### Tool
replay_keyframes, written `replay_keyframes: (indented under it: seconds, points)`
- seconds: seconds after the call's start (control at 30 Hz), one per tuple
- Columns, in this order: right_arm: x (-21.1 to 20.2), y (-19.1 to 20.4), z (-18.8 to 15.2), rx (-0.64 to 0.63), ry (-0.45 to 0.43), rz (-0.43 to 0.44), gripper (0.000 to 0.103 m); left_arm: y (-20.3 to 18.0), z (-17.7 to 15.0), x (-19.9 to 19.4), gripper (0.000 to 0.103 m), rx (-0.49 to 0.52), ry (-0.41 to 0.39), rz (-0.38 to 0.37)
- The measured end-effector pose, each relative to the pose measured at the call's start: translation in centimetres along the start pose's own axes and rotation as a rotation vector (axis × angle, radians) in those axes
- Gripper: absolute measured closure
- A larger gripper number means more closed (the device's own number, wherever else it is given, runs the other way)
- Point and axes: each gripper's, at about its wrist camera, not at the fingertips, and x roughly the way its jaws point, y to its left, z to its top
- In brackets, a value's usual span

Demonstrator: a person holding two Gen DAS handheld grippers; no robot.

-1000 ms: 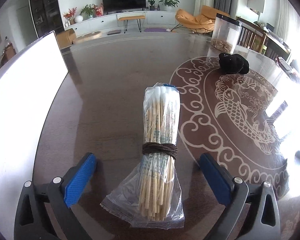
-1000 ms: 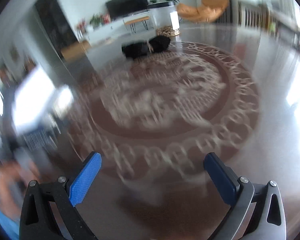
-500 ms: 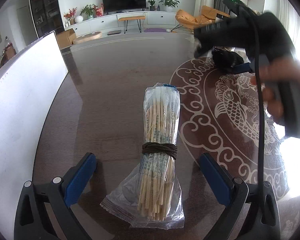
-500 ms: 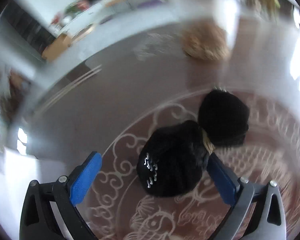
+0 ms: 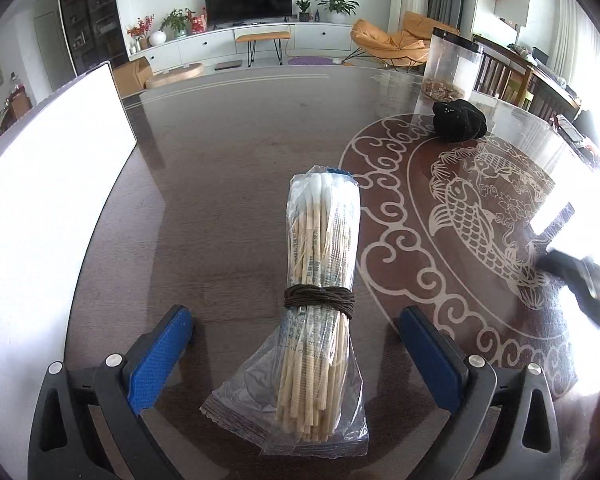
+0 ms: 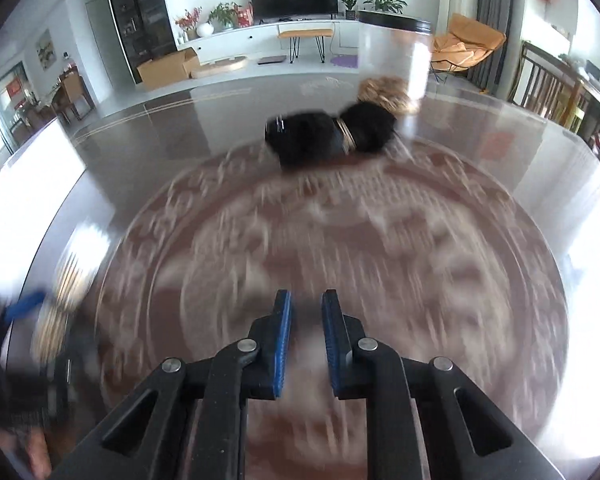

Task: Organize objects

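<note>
A plastic bag of cotton swabs (image 5: 320, 280), tied with a dark band, lies on the dark table, pointing away. My left gripper (image 5: 296, 344) is open and low, one finger on each side of the bag's near end, not touching it. A black fuzzy bundle (image 5: 460, 120) lies far right on the carp pattern; the right wrist view shows it (image 6: 328, 136) ahead, with a tan band at its middle. My right gripper (image 6: 306, 312) is empty, its jaws nearly closed, well short of the bundle. That view is blurred.
A clear canister (image 5: 452, 66) with brown bits stands behind the black bundle. A white board (image 5: 40, 220) runs along the table's left edge. The right gripper's body shows at the right edge of the left wrist view (image 5: 580, 280).
My right gripper has pulled back from over the black bundle toward the near side of the table and its jaws have closed. The left gripper and the swab bag have not moved.
</note>
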Motion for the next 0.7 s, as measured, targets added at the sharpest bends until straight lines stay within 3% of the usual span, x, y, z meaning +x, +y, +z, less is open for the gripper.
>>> replay_keyframes:
  seconds: [0.27, 0.33, 0.4, 0.43, 0.7]
  points:
    - [-5.4, 0.8, -8.4, 0.002, -0.046, 0.063, 0.085, 0.0, 0.0, 0.0, 0.000, 0.000, 0.000, 0.000]
    - [-6.3, -0.9, -8.6, 0.046, -0.051, 0.092, 0.073, 0.0, 0.0, 0.1, 0.000, 0.000, 0.000, 0.000]
    - [-7.1, -2.3, -8.9, 0.122, -0.063, 0.099, 0.022, 0.0, 0.0, 0.1, 0.000, 0.000, -0.001, 0.000]
    - [-7.1, -2.7, -8.4, 0.145, -0.077, 0.095, 0.016, 0.0, 0.0, 0.1, 0.000, 0.000, -0.001, 0.000]
    - [-7.0, -3.9, -8.3, 0.217, -0.092, 0.134, 0.014, 0.0, 0.0, 0.1, 0.000, 0.000, -0.001, 0.000]
